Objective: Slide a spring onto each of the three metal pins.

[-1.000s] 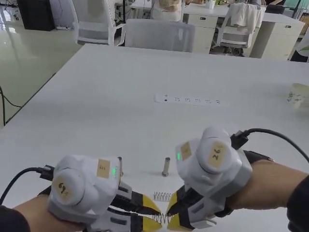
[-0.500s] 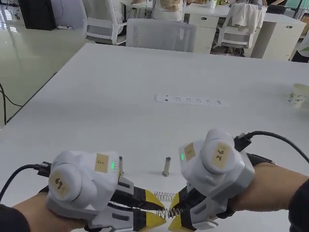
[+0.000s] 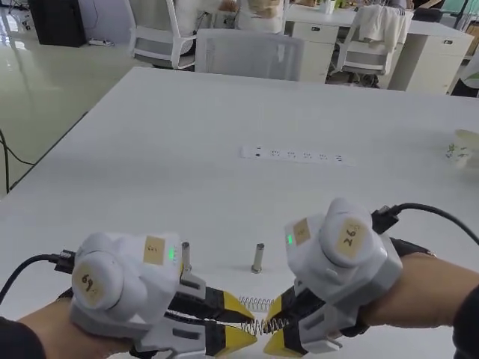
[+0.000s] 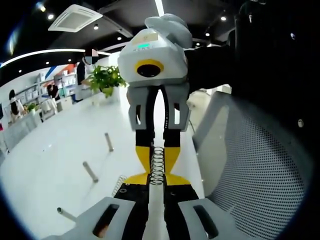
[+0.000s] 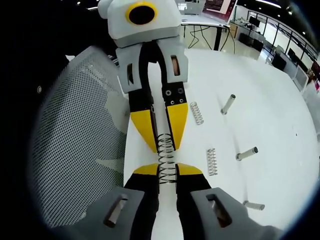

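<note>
At 6 o'clock in the head view, nearest the person, the left gripper (image 3: 243,324) and the right gripper (image 3: 271,327) meet tip to tip just above the white table (image 3: 187,149). Both are clamped on the same spring (image 3: 258,327). Each gripper's yellow tips pinch one end, and the coils run straight across the short gap between them. In the right gripper view the spring runs from that gripper's own tips toward 12 o'clock, into the tips of the left gripper.

That view also shows two loose springs (image 5: 212,161) lying flat on the table. One is at 3 o'clock of the held spring, and the other loose spring (image 5: 196,112) is at 1 o'clock.

Beyond them are the three pins (image 5: 246,153), set apart from one another, each with a bare shaft. In the head view two of them stand upright. One pin (image 3: 258,258) is at 12 o'clock of the held spring. Another pin (image 3: 185,256) is at 10 o'clock, just beside the body of the left gripper.

Farther out, at 12 o'clock in the middle of the table, a white power strip (image 3: 292,155) lies flat. A paper cup (image 3: 464,146) stands at 2 o'clock near the table's right edge, and what it holds cannot be seen from this angle. A grey chair (image 3: 247,52) is pushed up to the far edge of the table at 12 o'clock.
</note>
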Available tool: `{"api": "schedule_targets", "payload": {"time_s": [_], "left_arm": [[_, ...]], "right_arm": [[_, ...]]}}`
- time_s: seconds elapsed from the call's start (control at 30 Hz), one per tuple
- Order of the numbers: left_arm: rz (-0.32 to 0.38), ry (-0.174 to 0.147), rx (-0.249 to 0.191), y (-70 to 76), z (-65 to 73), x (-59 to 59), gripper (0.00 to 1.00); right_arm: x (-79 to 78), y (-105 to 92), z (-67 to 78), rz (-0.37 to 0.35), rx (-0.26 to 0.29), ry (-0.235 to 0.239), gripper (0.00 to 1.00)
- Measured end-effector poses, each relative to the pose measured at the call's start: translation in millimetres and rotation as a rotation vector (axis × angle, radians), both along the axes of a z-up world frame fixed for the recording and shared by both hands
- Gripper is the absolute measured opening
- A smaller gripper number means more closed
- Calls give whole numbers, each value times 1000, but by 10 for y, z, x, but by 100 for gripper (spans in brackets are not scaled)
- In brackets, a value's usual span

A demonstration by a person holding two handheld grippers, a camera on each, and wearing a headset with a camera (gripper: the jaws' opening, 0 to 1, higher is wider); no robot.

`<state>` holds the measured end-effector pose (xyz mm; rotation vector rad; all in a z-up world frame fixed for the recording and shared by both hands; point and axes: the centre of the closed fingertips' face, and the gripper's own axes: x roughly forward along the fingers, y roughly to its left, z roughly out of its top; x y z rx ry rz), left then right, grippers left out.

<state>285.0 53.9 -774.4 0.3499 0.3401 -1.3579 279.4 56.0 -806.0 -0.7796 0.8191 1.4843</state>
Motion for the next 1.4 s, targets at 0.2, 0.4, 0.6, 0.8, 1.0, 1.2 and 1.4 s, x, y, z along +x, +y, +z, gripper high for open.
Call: {"api": "schedule_targets", "payload": {"time_s": [0.2,0.4,0.6,0.8,1.0,1.2,1.4], "left_arm": [[8,3,-10,4,11,13,2],[12,7,-20,-2,25,12,2],[4,8,-13,-14,6,-17,2],[-1,13,-10,-20,-7,-32,2],[-6,18,-14,-28,-13,-42,2],[-5,22,-15,-26,-25,-34,2],[5,31,-14,-20,-36,-23,3]], "right_arm": [[8,14,81,-12,9,-7,9],[6,30,172,-15,21,-6,9],[-29,73,260,-17,40,8,8],[-52,137,354,-21,63,14,8],[-54,159,396,-33,61,31,8],[-51,172,386,-23,44,24,8],[-36,166,379,-18,32,20,8]]}}
